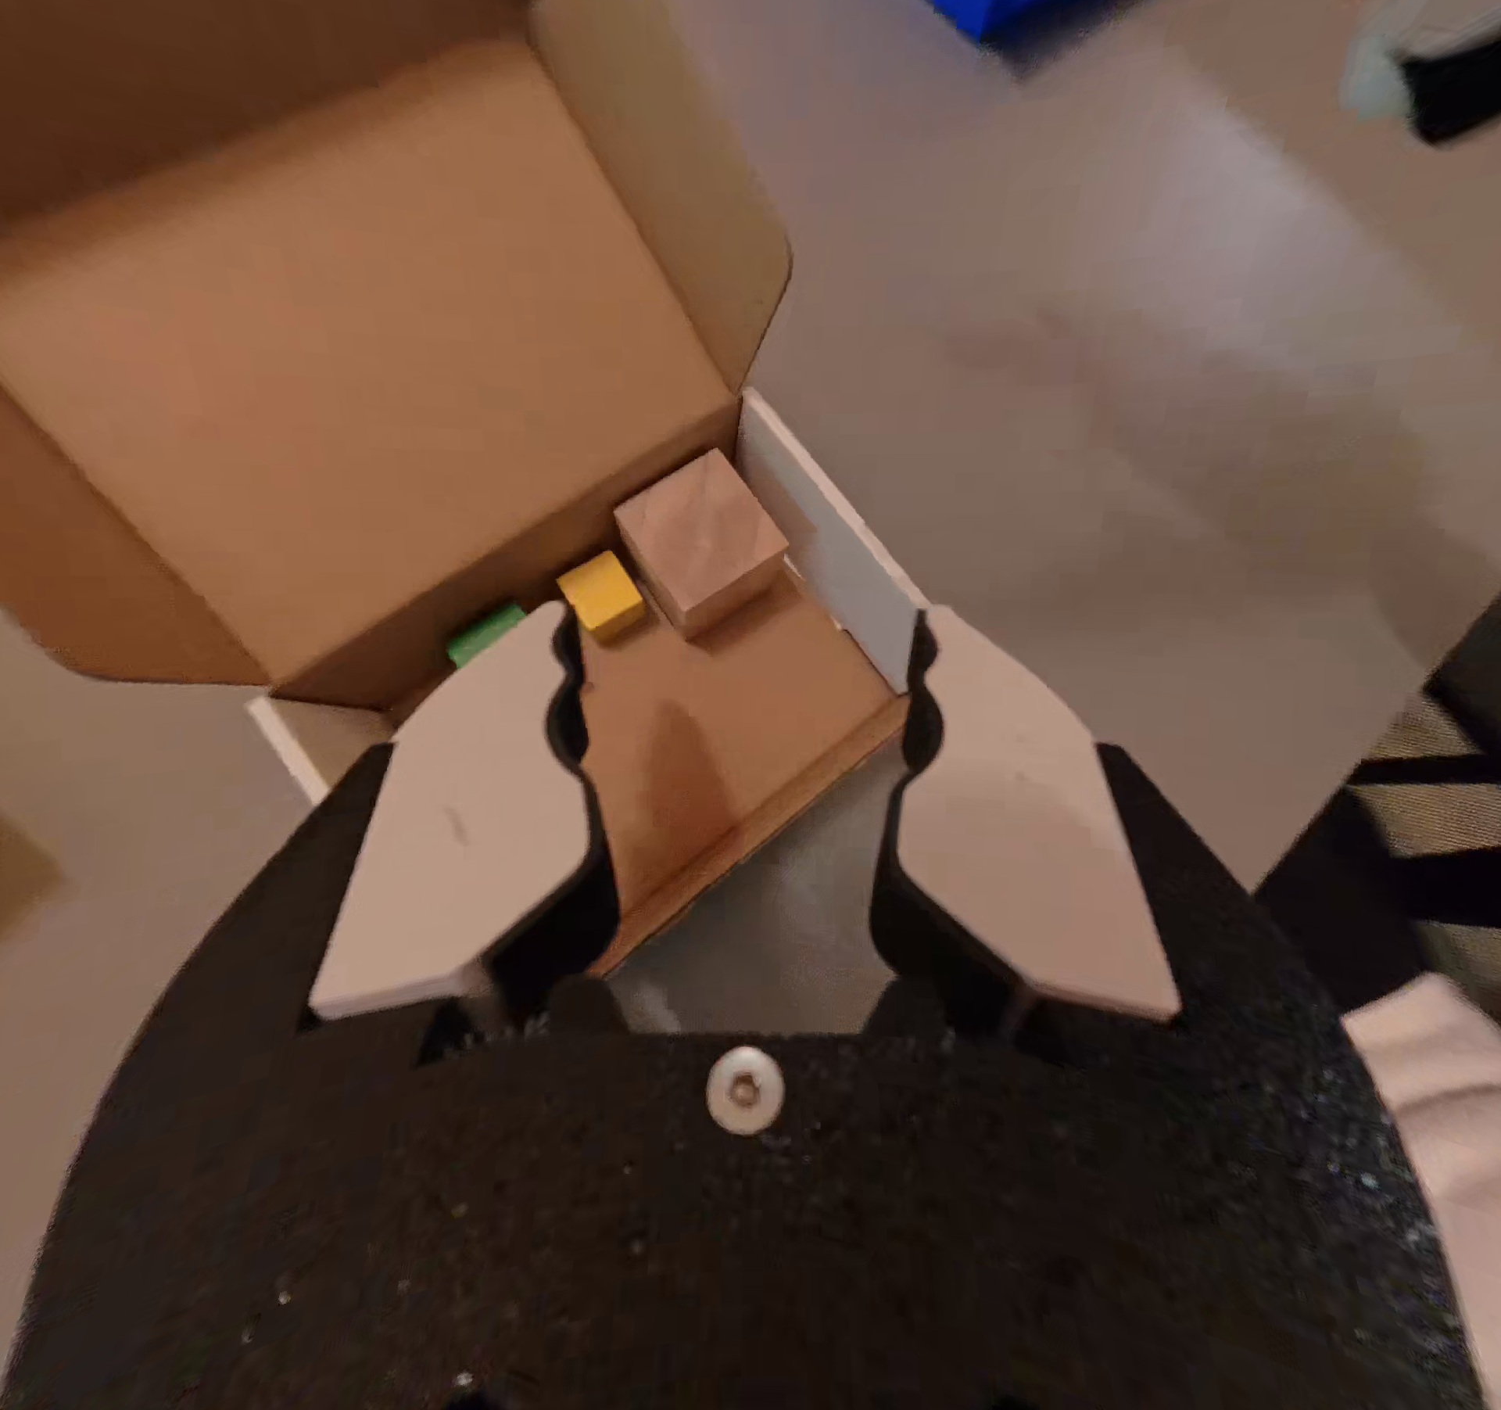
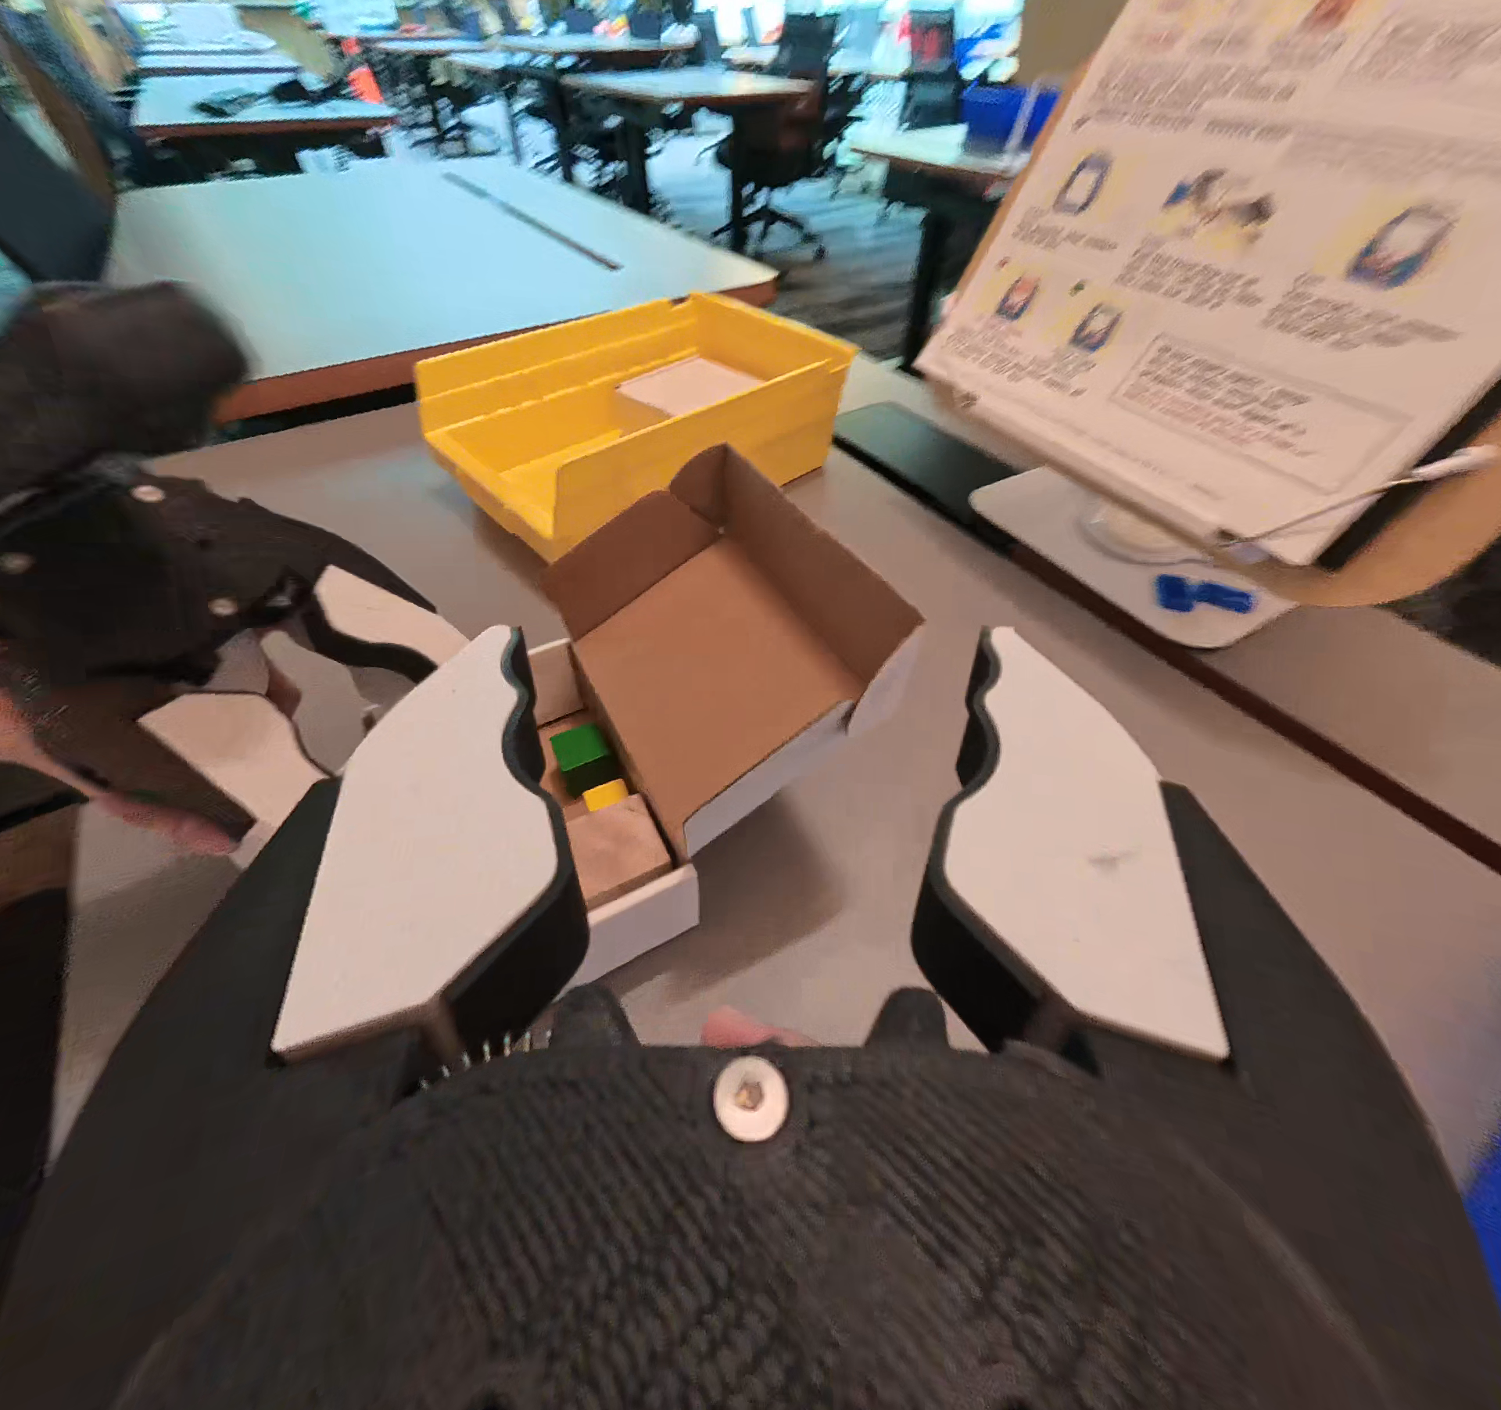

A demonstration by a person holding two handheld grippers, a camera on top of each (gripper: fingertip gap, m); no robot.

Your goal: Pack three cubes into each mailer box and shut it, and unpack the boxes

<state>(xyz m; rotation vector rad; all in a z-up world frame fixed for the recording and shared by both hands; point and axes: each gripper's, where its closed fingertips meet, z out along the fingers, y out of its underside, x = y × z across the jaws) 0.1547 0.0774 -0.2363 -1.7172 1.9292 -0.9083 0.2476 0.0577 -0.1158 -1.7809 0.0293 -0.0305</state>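
the mailer box (image 2: 731,688) sits open on the bench (image 2: 1056,721), three cubes along its hinge side. both claws gape empty; the left claw (image 1: 743,640) hangs right over the tray, nearer than the right claw (image 2: 747,668).

The mailer box (image 2: 731,688) is white outside and plain brown inside. In it sit a green cube (image 2: 581,749), a smaller yellow cube (image 2: 605,794) and a pale wood cube (image 2: 621,851). The bin (image 2: 520,437) behind is bright yellow, the table (image 2: 1056,721) grey. Each hand-held gripper (image 2: 743,729) is black with white finger faces.
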